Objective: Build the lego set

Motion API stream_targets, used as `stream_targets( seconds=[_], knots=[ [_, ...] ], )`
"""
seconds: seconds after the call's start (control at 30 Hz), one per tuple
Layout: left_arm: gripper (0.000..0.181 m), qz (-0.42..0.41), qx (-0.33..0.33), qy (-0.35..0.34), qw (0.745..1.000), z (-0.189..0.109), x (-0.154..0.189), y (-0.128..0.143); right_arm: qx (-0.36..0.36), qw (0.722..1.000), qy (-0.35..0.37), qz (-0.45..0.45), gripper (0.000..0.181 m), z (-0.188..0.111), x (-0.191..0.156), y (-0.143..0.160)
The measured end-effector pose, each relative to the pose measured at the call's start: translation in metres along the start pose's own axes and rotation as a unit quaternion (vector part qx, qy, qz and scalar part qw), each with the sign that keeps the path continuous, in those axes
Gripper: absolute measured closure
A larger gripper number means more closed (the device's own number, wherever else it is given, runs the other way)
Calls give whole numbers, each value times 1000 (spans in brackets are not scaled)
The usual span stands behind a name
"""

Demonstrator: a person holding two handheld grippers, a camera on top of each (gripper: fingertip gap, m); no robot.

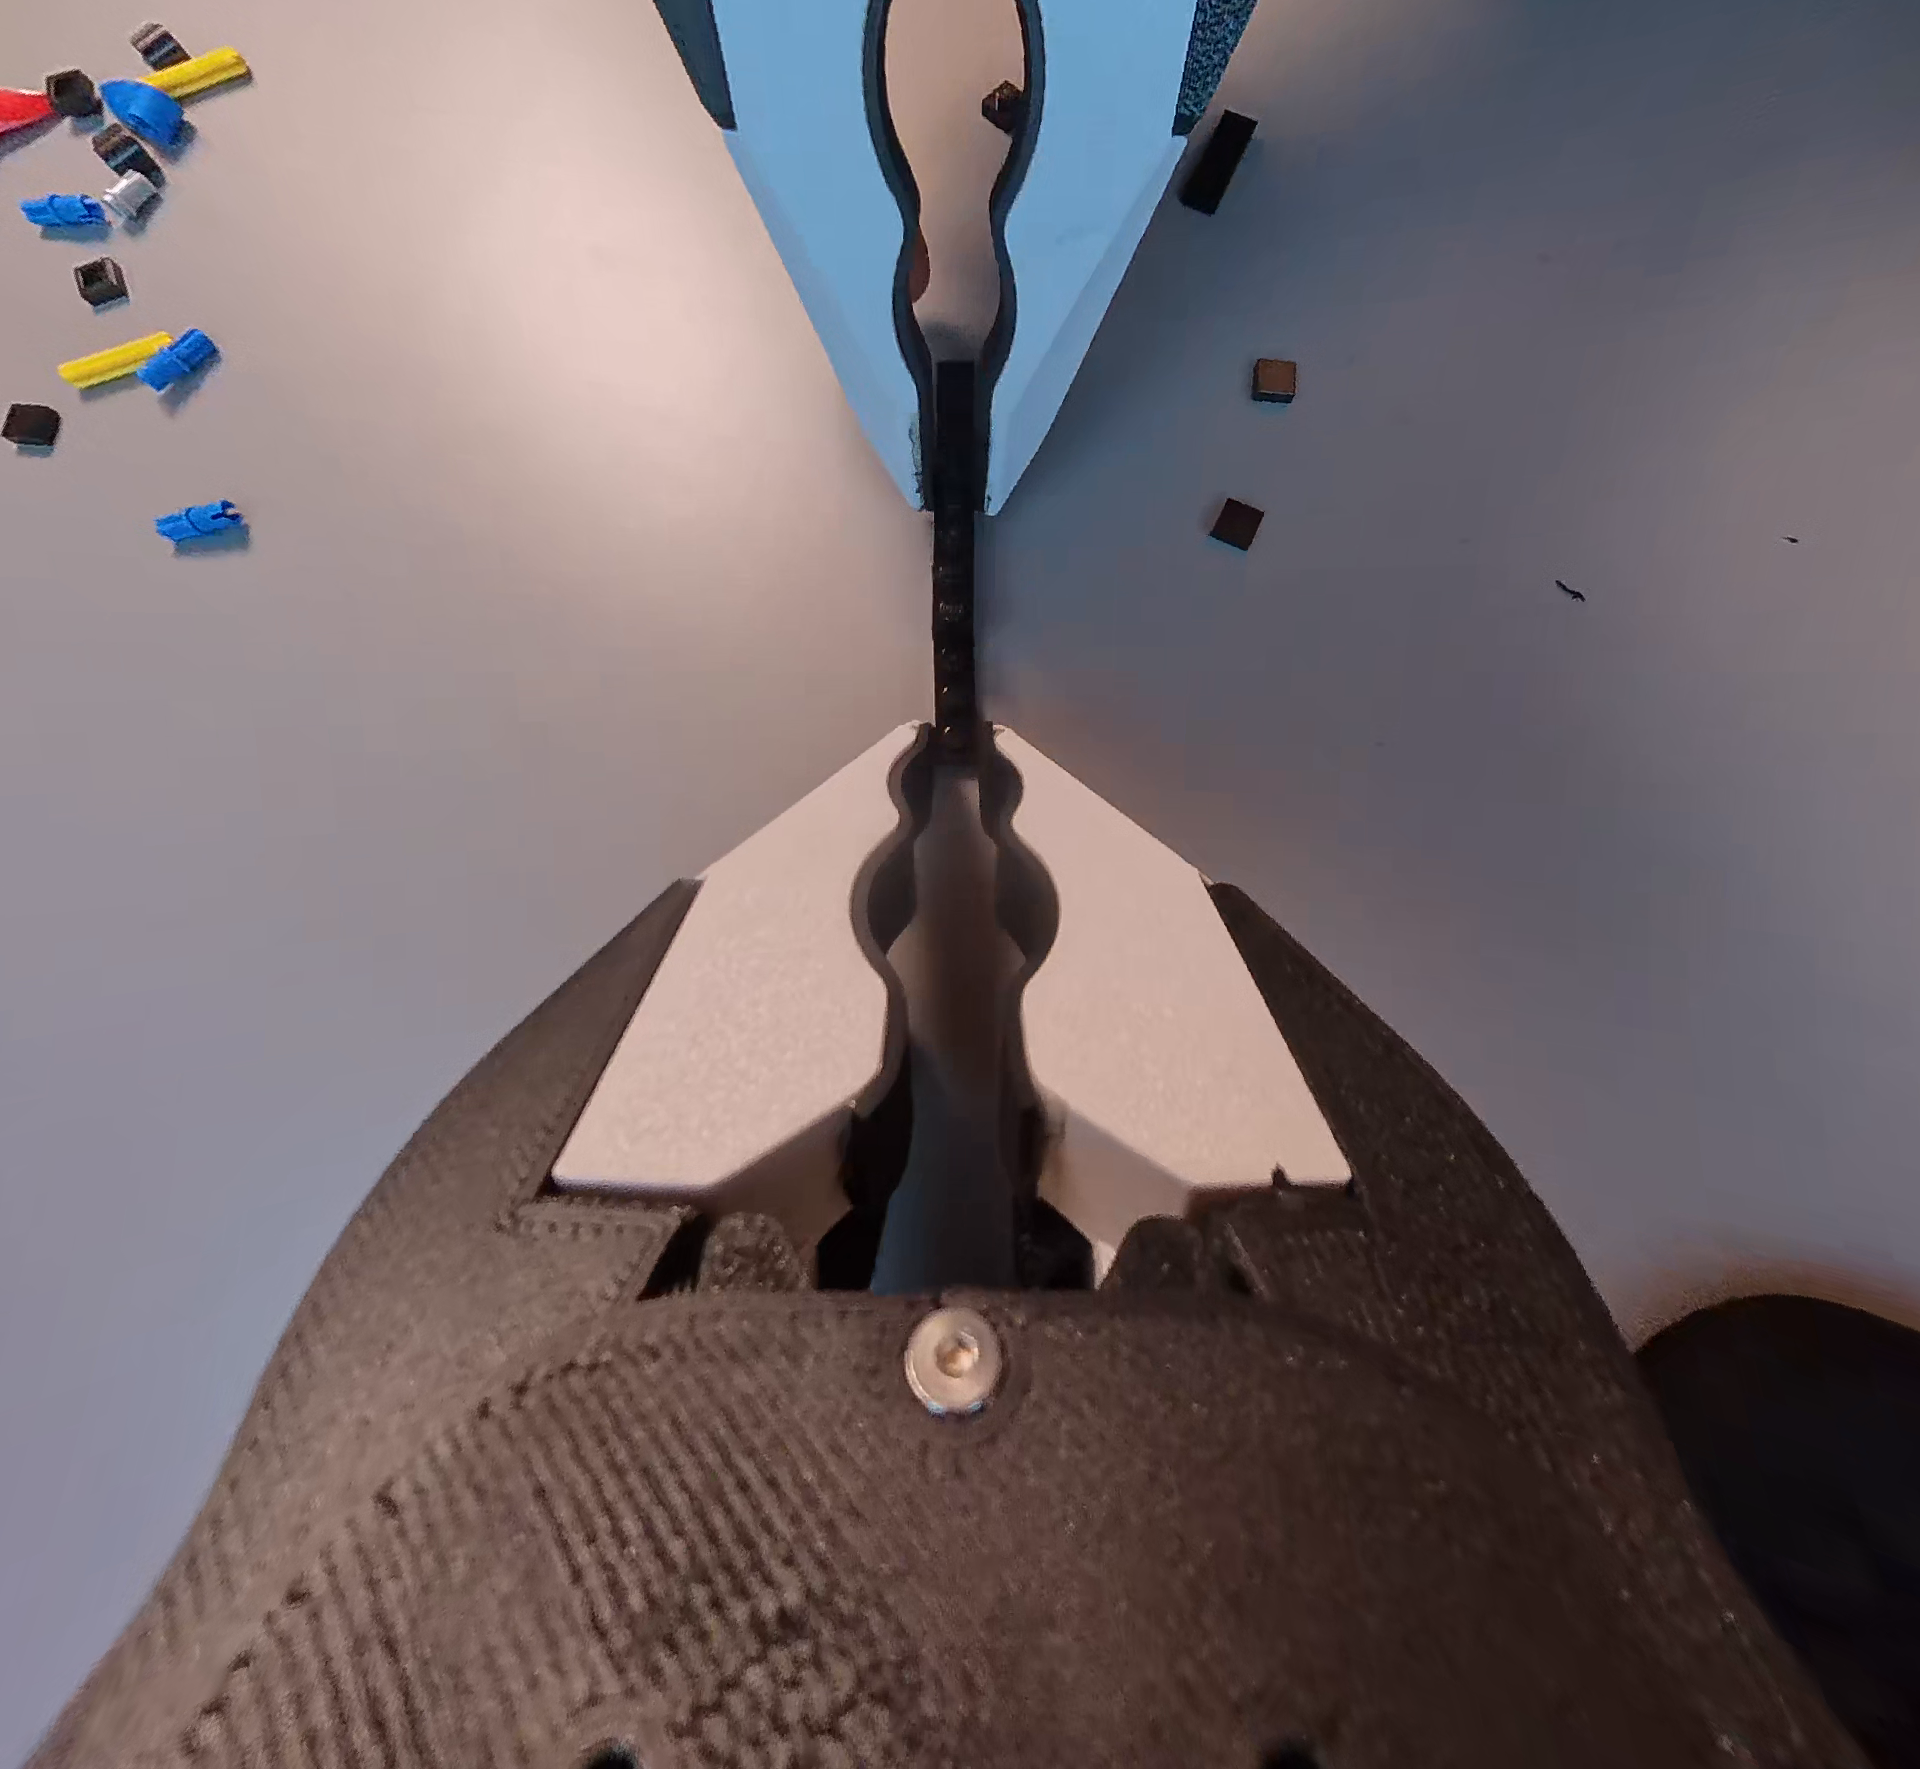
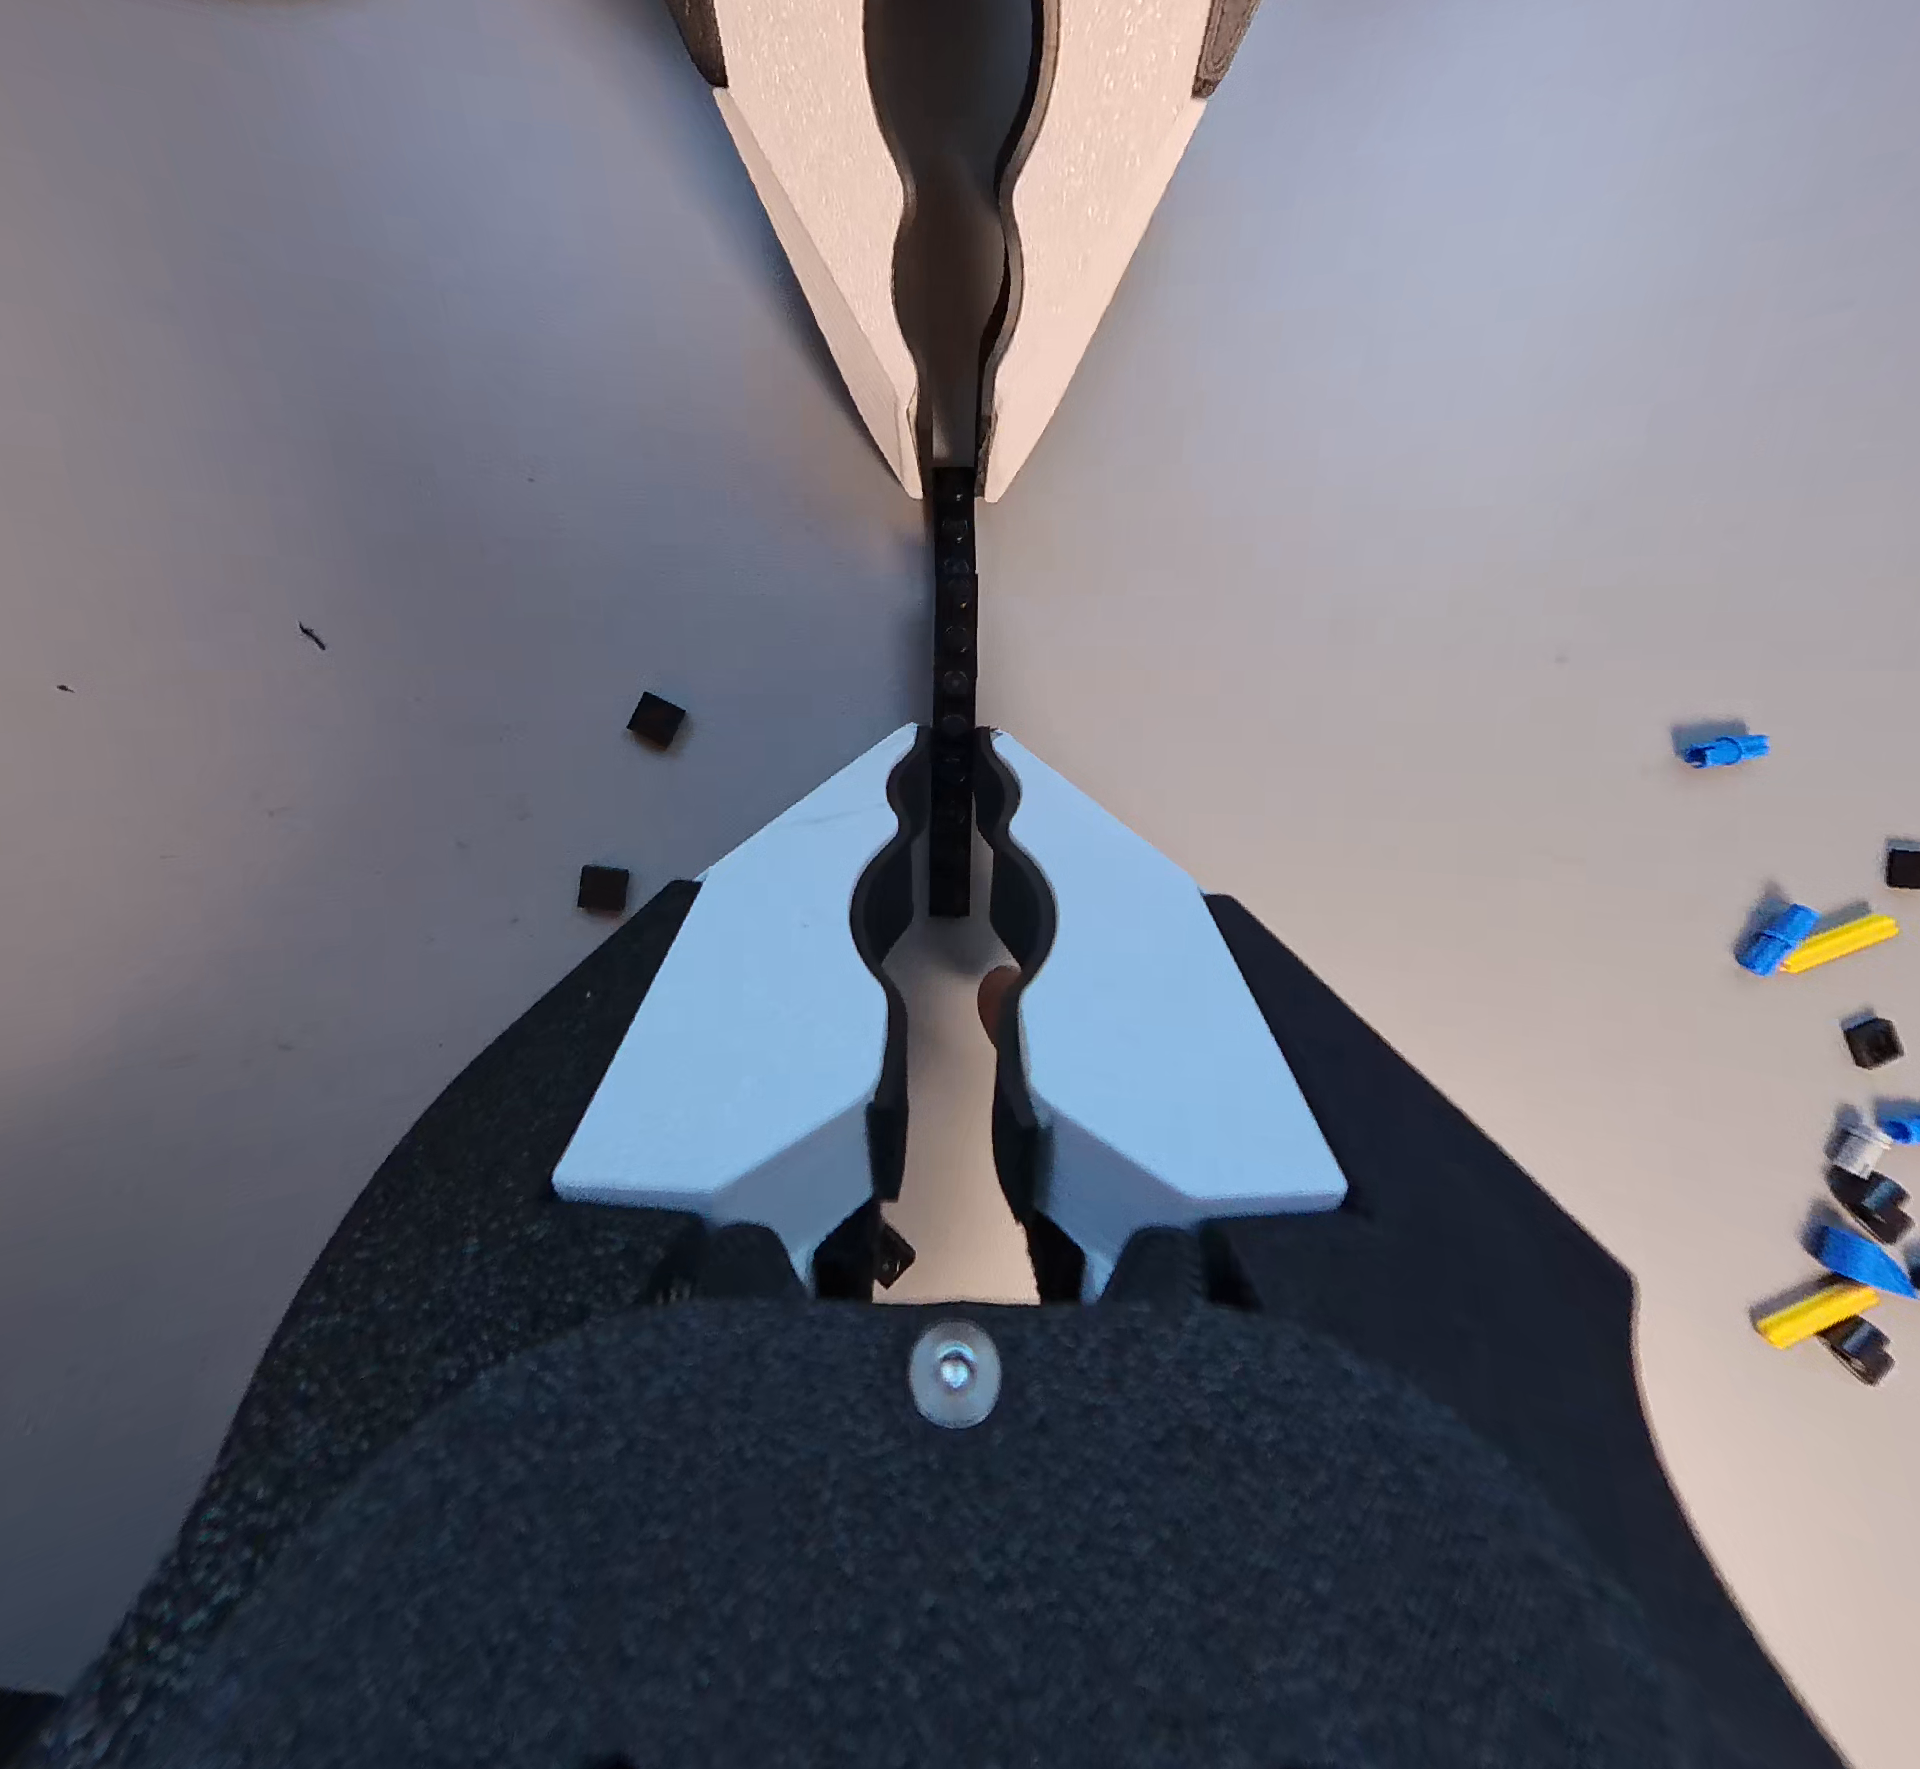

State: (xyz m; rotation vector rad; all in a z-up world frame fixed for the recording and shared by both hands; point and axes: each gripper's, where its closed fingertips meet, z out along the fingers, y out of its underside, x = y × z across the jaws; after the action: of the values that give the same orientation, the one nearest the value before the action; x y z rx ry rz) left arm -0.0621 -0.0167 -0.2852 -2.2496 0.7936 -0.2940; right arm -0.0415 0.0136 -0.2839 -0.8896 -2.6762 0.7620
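Left gripper (image 1: 956,732): jaws narrow, pinching the near end of a black studded lego strip (image 1: 954,597).
Right gripper (image 2: 954,743): jaws narrow, clamped on the opposite end of that strip, which runs back between its pads.
Key relation: the strip's long axis runs straight from one gripper's tips to the other's, held above the table (image 1: 468,680); neither gripper is nearer.
Loose pieces: blue pins (image 1: 197,522), yellow axles (image 1: 112,360), small black tiles (image 1: 1274,379) lie well apart on either side.
Writing: none readable.
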Motion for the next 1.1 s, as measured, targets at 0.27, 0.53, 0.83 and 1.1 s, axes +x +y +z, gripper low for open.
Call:
stream_targets(
  seconds=[0.27, 0.53, 0.83, 1.1],
  knots=[
    [175, 9, 5, -1, 1000, 1, -2, -1, -11, 1000, 3, -2, 174, 2, 2, 1],
    [171, 8, 6, -6, 1000, 0, -3, -1, 6, 1000, 15, -7, 171, -4, 3, -6],
    [175, 6, 7, -3, 1000, 0, -2, -1, 3, 1000, 22, -16, 180, -2, 3, -8],
    [175, 7, 7, -2, 1000, 1, -2, -1, -8, 1000, 22, -19, 180, 0, 4, -7]
  ],
)
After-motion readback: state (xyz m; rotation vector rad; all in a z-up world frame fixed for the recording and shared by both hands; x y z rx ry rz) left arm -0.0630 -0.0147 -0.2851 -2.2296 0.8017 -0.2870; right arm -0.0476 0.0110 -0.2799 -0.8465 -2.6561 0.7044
